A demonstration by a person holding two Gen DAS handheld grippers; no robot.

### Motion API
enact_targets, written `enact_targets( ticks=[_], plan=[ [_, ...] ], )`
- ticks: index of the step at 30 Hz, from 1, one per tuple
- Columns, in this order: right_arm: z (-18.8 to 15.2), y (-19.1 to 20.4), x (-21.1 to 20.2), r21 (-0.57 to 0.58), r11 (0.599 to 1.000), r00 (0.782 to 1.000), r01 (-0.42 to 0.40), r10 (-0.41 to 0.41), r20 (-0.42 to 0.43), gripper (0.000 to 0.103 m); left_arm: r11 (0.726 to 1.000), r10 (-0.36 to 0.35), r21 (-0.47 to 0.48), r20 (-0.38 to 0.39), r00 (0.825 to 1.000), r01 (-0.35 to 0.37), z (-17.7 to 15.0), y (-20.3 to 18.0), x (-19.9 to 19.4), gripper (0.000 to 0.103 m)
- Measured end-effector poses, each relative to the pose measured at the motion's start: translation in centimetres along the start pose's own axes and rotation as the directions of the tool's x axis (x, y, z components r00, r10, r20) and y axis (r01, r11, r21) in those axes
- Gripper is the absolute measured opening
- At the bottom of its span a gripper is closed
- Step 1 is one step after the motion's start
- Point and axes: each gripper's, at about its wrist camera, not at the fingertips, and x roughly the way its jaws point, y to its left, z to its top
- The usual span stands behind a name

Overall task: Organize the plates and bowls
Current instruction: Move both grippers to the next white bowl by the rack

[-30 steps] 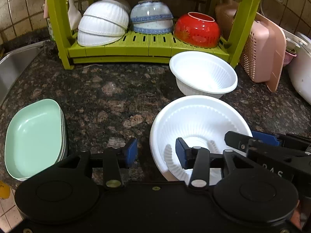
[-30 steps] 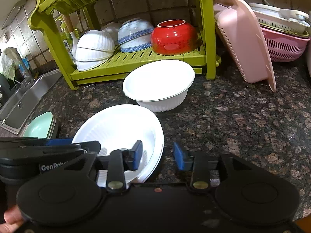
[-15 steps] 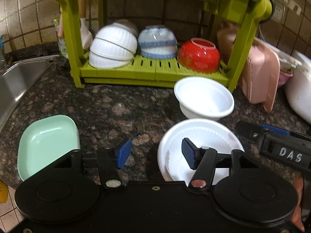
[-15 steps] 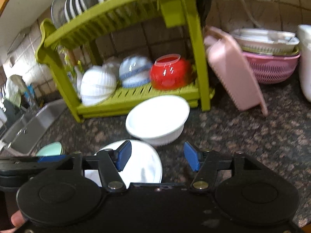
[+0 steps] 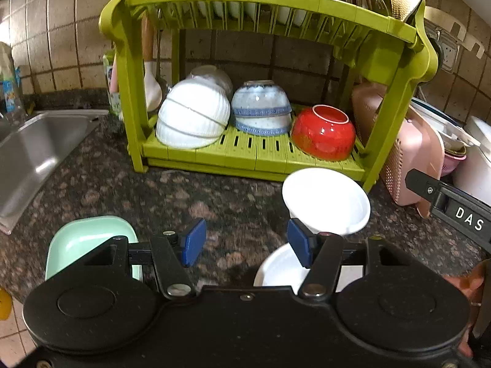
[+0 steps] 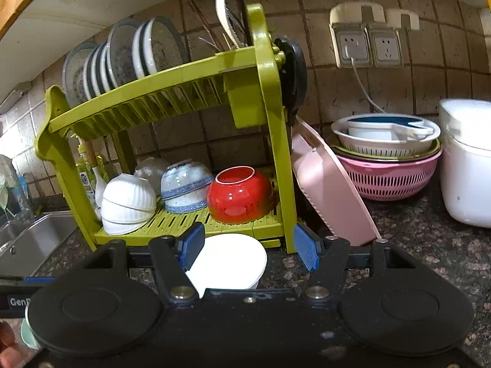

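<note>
Both grippers, left [image 5: 244, 247] and right [image 6: 249, 247], hang with fingers spread, empty. White bowl [image 5: 326, 201] on tabletop [image 5: 184, 190] before green rack [image 5: 264, 153].

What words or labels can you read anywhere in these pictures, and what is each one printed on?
"DAS": white letters on the black body of the right tool, seen at the right edge of the left wrist view.
"GenR", cut off by the frame edge: on the black body of the left tool, seen in the right wrist view.
Print on the bottle by the sink: too blurred to read.
</note>
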Motion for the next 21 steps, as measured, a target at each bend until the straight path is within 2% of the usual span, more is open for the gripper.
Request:
enact_targets(
  ticks=[4, 9, 15, 21],
  plan=[
    [0.8, -0.9, 1.7, 0.059, 0.998, 0.996, -0.026, 0.031, -0.078, 0.067, 1.0, 0.01, 0.025, -0.013, 1.0, -0.01, 1.6, -0.6, 0.8, 0.064],
    [1.0, -1.8, 4.5, 0.111, 0.991, 0.978, -0.07, 0.09, -0.187, 0.067, 0.999, 0.005, 0.046, -0.038, 0.999, -0.004, 3.0, -1.3, 2.5, 0.064],
    [0.6, -3.1, 7.6, 0.19, 0.981, 0.962, -0.027, 0.078, -0.264, 0.066, 0.998, -0.015, 0.061, -0.098, 0.995, 0.021, 3.6, -2.2, 5.8, 0.063],
    [0.1, -3.4, 9.8, 0.182, 0.983, 0.948, 0.004, 0.054, -0.312, 0.064, 0.996, -0.026, 0.082, -0.141, 0.99, 0.037, 4.1, -2.9, 8.8, 0.063]
  ],
)
